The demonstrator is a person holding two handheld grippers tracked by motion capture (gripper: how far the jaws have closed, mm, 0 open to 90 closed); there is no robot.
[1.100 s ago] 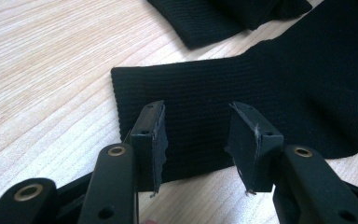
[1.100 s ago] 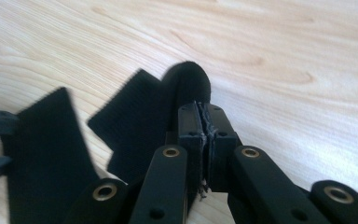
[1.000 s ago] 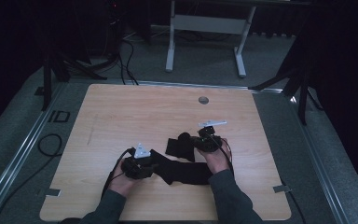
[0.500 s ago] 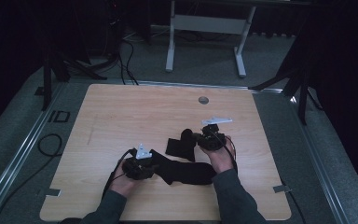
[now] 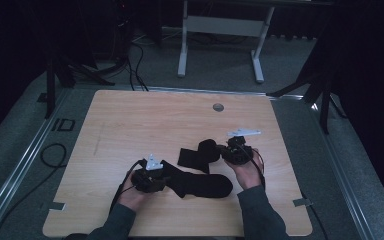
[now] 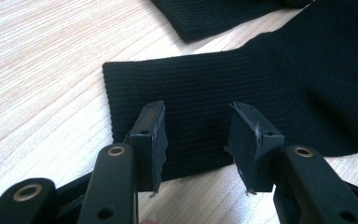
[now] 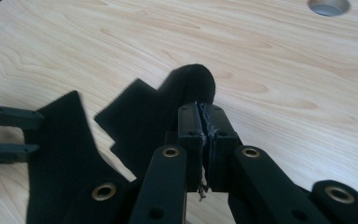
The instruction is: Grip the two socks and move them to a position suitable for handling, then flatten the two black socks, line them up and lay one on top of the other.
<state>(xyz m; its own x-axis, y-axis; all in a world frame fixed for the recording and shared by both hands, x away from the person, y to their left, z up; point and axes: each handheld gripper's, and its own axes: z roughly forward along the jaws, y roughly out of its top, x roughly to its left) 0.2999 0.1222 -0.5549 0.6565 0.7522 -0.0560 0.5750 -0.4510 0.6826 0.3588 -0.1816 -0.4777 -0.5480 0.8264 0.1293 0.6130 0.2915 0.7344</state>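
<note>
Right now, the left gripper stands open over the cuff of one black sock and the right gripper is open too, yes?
Not quite. The right gripper is shut, pinching the other sock, as the right gripper view shows. The left gripper is indeed open over the sock cuff.

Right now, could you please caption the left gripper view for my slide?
Open left tool straddling the cuff of a black sock on the wooden table.

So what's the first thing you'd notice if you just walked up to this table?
Two black socks on the pale wooden table, near the person's edge. One black sock lies flat, and the left gripper sits at its cuff with jaws open. The right gripper is shut on the other sock, which looks bunched and lifted a little at the pinched end.
</note>
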